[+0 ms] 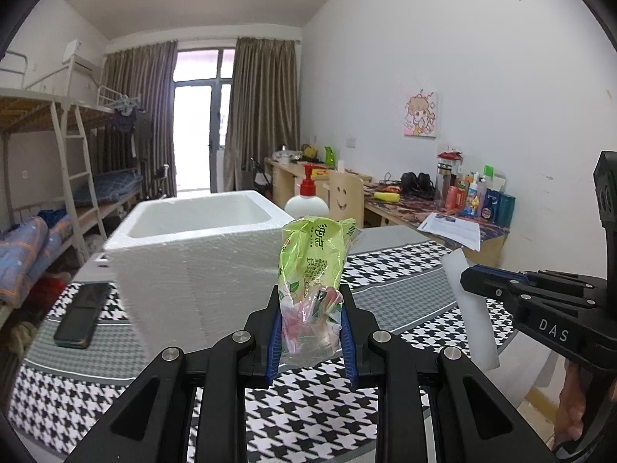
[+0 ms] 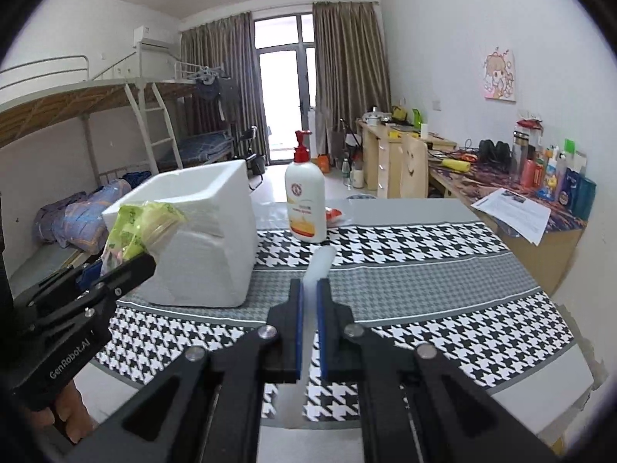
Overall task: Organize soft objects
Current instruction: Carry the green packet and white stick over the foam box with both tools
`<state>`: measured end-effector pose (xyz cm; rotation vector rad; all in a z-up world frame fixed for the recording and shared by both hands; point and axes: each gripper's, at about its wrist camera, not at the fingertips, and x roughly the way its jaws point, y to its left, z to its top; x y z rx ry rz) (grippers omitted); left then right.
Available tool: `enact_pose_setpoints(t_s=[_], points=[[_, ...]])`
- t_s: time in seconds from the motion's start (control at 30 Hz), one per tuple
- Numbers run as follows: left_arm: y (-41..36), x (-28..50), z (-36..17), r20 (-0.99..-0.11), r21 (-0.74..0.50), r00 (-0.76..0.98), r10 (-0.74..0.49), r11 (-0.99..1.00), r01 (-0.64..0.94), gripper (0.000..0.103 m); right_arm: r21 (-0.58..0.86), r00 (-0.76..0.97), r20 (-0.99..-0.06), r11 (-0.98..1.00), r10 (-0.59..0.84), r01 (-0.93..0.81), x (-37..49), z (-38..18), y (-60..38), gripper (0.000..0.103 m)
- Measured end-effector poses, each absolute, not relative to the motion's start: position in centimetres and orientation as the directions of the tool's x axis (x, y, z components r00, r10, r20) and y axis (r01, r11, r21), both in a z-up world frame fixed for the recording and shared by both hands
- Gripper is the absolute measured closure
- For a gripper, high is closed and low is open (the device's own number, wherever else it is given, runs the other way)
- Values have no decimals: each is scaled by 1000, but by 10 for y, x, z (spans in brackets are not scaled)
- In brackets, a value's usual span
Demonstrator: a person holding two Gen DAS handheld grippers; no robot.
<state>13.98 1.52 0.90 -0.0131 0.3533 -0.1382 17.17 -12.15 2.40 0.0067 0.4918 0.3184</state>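
Both grippers are matte black, each with 2 blue-padded fingers and round silver pivot screws on the linkage arms. The right gripper (image 1: 468, 279) carries white "DAS" lettering; the left gripper (image 2: 148, 260) reads "GenRobot.AI" along its side.

This is a shared dormitory room. Metal bunk beds (image 2: 115, 115) with ladders line one wall, their lower berths covered in rumpled blue bedding (image 2: 73, 220). Brown curtains (image 2: 347, 73) frame a glass balcony door (image 2: 283, 88) at the far end, with an air conditioner (image 2: 152, 38) mounted high beside it. Along the opposite wall runs a row of wooden desks (image 2: 389, 154) crowded with bottles and toiletries (image 2: 551, 173), headphones and papers, and a cartoon picture (image 2: 499, 75) hangs above them.
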Motion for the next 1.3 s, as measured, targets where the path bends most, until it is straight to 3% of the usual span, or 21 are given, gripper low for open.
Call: enact_pose_setpoints(t_s=[0.53,1.3], points=[[30,96,23,-300,24,954,-15,999,23,76,74,826,-398,912,399,-405,143,36,-104,94],[72,72,25,-294,25,948,124,992,-122,76,53,761,-390,838,518,-543,134,38,-50,94]])
